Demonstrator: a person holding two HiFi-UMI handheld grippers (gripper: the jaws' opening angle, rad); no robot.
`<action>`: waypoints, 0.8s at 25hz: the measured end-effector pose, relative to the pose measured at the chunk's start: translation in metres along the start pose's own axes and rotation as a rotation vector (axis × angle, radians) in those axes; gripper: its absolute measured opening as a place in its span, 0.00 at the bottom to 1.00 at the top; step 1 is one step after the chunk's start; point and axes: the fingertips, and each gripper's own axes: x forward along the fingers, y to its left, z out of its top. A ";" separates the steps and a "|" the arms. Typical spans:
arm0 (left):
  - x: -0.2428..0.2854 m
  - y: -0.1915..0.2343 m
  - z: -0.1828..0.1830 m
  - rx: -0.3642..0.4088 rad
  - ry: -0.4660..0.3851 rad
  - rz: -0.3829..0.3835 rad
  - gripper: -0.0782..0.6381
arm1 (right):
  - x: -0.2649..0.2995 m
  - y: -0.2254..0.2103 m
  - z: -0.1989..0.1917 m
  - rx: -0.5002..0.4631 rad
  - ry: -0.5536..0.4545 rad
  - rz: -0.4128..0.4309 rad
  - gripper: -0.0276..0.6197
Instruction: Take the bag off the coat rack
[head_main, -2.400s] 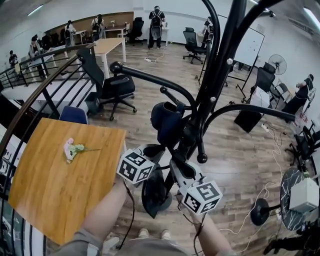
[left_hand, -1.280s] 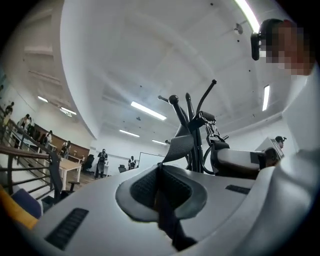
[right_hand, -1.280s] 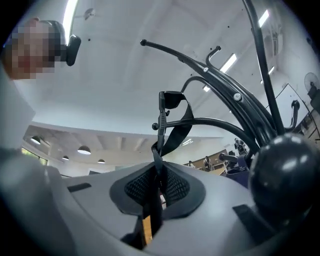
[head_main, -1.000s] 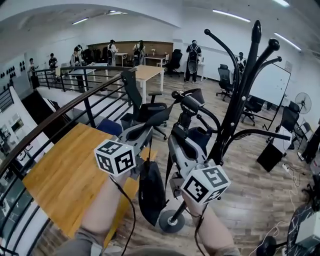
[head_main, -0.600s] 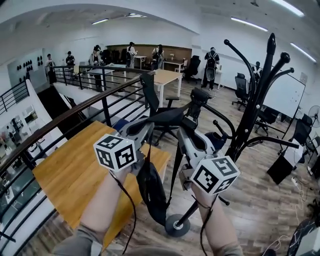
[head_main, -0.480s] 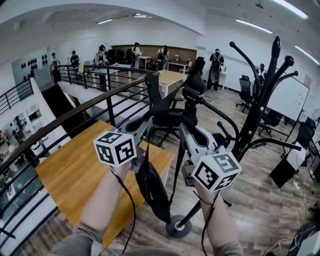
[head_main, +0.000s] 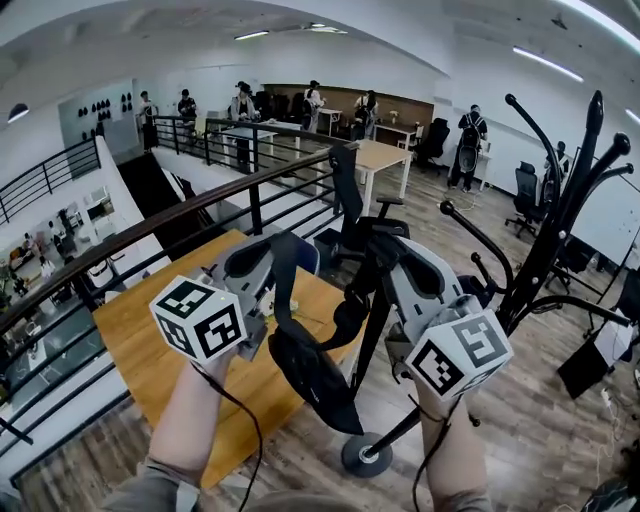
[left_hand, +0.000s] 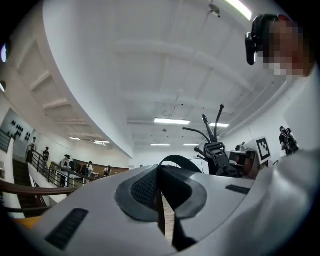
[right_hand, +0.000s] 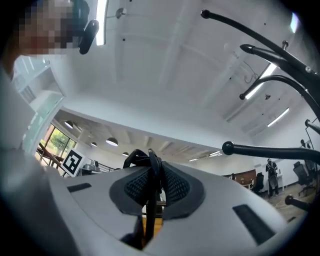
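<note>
The left forearm (head_main: 195, 425) and right forearm (head_main: 450, 465) reach up side by side from the near edge. The left gripper (head_main: 268, 262) tilts slightly upward toward the far right, jaws pressed together on the bag strap (head_main: 288, 290). The right gripper (head_main: 380, 248) tilts upward toward the far left, jaws pinching the same strap.

- An open-plan office on an upper level, seen from beside a black railing (head_main: 200, 215) that curves from lower left to upper centre
- Pale wooden desks (head_main: 385, 157) stand at upper centre, with black swivel chairs on castors (head_main: 352, 200) near them and more chairs (head_main: 527, 185) at right
- Long strip lights (head_main: 548, 62) run across the white ceiling at upper right
- Several people (head_main: 468, 135) stand around the desks along the far wall
- Wood-plank floor (head_main: 540, 440) at lower right, a wooden table (head_main: 150, 320) at lower left, a black coat rack (head_main: 560, 230) at right
- At far left, stairs (head_main: 150, 185) drop to a lower floor
</note>
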 end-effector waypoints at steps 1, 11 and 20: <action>-0.009 0.000 0.003 0.011 -0.003 0.008 0.13 | -0.002 0.001 0.002 0.022 -0.012 0.005 0.12; -0.092 -0.009 0.019 0.081 0.034 0.104 0.13 | -0.040 0.012 -0.008 0.150 -0.021 0.072 0.12; -0.153 -0.031 -0.008 0.116 0.106 0.158 0.13 | -0.069 0.067 -0.042 0.159 0.037 0.191 0.12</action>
